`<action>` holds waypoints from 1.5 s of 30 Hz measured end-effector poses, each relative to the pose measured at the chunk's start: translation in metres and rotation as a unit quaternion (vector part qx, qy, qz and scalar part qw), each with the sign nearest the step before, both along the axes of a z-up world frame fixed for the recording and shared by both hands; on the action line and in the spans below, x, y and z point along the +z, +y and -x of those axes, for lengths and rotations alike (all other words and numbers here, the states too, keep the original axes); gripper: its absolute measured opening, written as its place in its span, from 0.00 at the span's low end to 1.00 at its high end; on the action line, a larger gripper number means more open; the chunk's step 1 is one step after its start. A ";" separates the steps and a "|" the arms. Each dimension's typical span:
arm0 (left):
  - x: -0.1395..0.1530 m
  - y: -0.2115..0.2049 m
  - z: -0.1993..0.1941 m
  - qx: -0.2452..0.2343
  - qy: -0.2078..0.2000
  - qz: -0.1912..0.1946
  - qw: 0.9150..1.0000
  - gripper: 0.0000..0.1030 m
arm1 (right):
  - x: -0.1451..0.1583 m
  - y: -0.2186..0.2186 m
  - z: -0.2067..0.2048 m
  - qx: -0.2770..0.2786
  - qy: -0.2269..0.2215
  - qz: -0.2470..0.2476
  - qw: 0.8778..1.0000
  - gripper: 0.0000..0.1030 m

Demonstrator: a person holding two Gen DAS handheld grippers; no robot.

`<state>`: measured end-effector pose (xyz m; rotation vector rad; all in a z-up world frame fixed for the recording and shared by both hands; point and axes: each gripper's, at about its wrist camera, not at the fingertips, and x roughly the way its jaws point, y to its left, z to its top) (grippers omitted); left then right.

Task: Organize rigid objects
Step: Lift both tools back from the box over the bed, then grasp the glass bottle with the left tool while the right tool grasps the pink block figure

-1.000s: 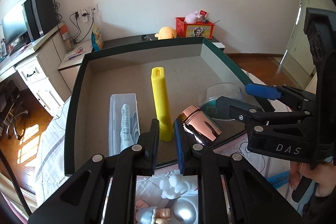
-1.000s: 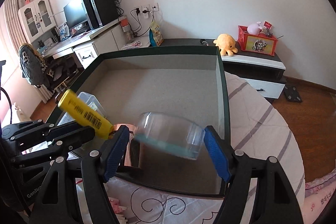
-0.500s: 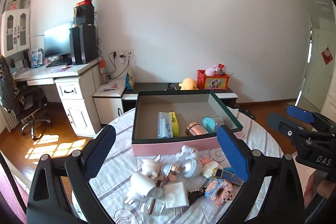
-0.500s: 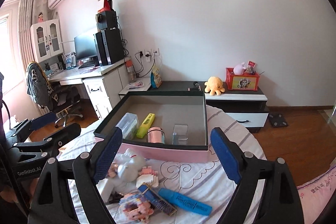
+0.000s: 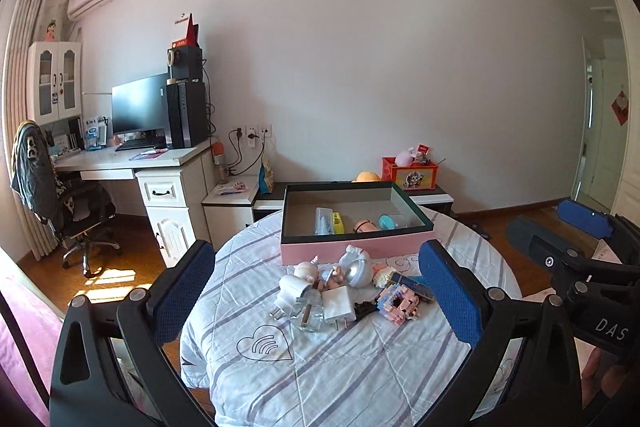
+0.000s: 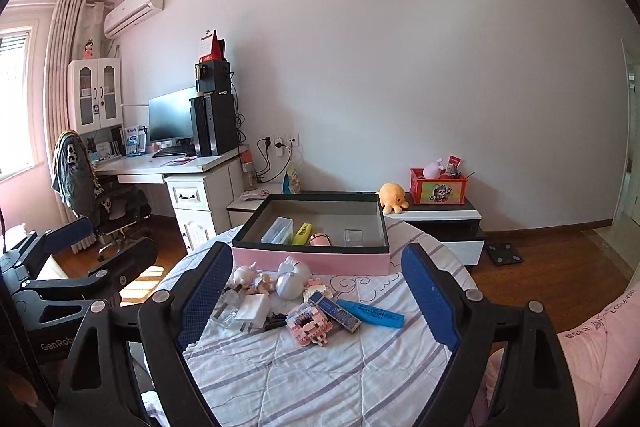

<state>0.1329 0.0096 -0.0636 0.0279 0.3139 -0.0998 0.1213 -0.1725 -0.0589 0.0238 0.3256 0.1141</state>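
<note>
A pink box (image 5: 356, 249) with a dark green rim stands at the far side of the round table. It holds a clear case (image 5: 323, 221), a yellow highlighter (image 5: 338, 223), a rose-gold cylinder (image 5: 365, 226) and a clear dish (image 5: 390, 221). In front of it lies a loose pile: white chargers (image 5: 339, 305), small figurines (image 5: 320, 273), a pink brick model (image 6: 308, 325), a blue highlighter (image 6: 370, 313). My left gripper (image 5: 315, 247) hangs back over the table's near side, its jaws opening wide with nothing between them. My right gripper (image 6: 317, 249) is open and empty, also well short of the pile.
The table (image 6: 320, 379) wears a striped white cloth. A white desk (image 5: 160, 163) and a chair (image 5: 76, 211) stand at the left. A low cabinet (image 6: 440, 217) with a red box sits behind. A pink bed (image 6: 600, 347) edges the right.
Both grippers have pulled back and up out of the box. The left let go of the yellow highlighter, the right of the clear dish; both objects now lie inside the box.
</note>
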 end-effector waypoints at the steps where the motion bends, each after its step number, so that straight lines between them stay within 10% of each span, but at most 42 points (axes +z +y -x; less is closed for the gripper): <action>1: 0.001 0.000 0.005 0.000 -0.003 -0.001 1.000 1.00 | 0.002 0.002 0.006 0.000 -0.004 0.002 1.000 0.85; 24: -0.002 0.007 0.015 0.014 -0.011 -0.012 1.000 1.00 | 0.004 0.006 0.021 -0.001 -0.011 0.010 1.000 0.85; 45: -0.121 0.021 -0.102 0.019 0.189 -0.025 0.982 1.00 | -0.114 -0.047 -0.085 -0.039 0.156 -0.009 0.987 0.85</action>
